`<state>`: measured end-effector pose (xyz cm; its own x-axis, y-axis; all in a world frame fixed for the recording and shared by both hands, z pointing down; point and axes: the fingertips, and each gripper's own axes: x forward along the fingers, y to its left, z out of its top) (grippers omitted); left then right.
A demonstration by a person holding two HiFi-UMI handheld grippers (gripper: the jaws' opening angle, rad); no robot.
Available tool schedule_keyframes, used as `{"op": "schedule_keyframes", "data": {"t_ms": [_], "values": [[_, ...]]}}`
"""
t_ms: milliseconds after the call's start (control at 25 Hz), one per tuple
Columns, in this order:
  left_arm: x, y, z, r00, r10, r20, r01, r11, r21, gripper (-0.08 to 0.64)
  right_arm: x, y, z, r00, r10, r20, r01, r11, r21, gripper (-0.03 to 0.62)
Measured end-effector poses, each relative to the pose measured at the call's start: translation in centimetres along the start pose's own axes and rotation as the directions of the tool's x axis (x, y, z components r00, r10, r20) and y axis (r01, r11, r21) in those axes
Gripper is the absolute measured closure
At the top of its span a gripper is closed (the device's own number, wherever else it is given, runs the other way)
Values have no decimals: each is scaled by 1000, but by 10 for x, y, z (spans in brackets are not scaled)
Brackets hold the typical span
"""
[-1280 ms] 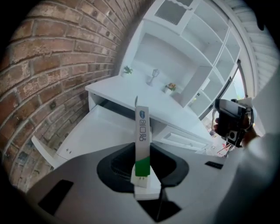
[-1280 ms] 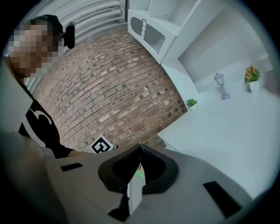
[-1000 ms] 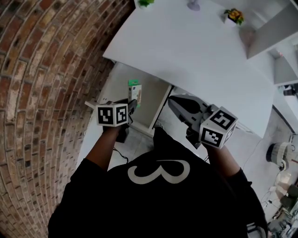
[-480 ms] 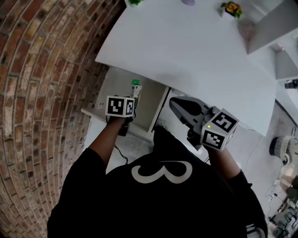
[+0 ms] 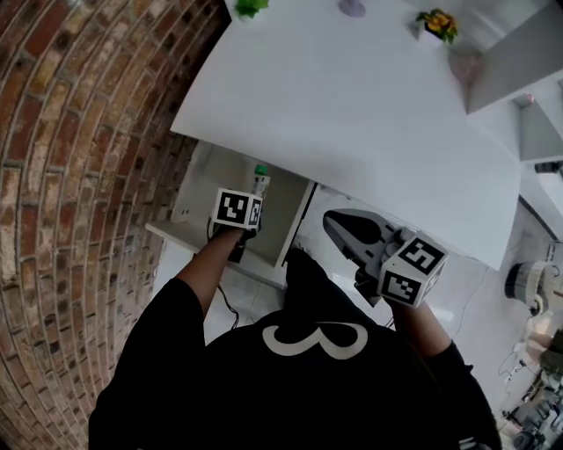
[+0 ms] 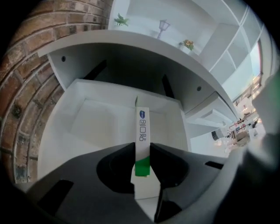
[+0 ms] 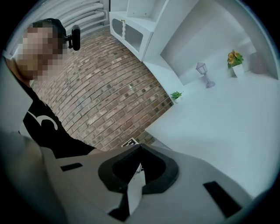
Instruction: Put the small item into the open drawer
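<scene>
The small item is a narrow white box point(image 6: 142, 131) with a green band and blue print. My left gripper point(image 6: 142, 152) is shut on its green end and holds it upright over the open white drawer point(image 6: 96, 124). In the head view the box point(image 5: 260, 181) sticks out beyond the left gripper point(image 5: 253, 200), above the drawer point(image 5: 202, 187) that is pulled out from under the table. My right gripper point(image 5: 332, 220) hangs to the right of the drawer, below the table edge. Its jaws point(image 7: 140, 148) meet at the tips with nothing between them.
A white tabletop point(image 5: 352, 105) overhangs the drawer and carries a small green plant point(image 5: 250, 7), a little lamp point(image 5: 353, 8) and a flower pot point(image 5: 438, 26) at its far edge. A brick wall point(image 5: 79, 176) runs along the left. White shelving point(image 5: 528, 79) stands at the right.
My left gripper has carried the box forward, from in front of the drawer to above its inside. The right gripper has stayed about where it was.
</scene>
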<state>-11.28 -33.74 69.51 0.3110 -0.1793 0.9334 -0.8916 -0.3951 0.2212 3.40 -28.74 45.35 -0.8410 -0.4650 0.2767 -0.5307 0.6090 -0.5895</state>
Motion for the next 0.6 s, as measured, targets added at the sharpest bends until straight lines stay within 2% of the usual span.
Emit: {"op": "schedule_keyframes", "data": {"t_ms": [160, 320, 480, 600], "values": [[17, 2, 0, 1000, 17, -19, -16, 999, 40, 466, -2, -6, -14, 1000, -6, -29, 7, 1000, 24, 581], [28, -4, -8, 998, -6, -67, 9, 999, 50, 466, -4, -13, -23, 999, -23, -41, 26, 998, 55, 581], [33, 10, 3, 996, 82, -25, -77, 987, 139, 466, -5, -16, -25, 999, -28, -42, 31, 998, 62, 581], [35, 10, 3, 995, 94, -15, -91, 983, 161, 466, -6, -17, -26, 999, -28, -43, 31, 997, 69, 581]]}}
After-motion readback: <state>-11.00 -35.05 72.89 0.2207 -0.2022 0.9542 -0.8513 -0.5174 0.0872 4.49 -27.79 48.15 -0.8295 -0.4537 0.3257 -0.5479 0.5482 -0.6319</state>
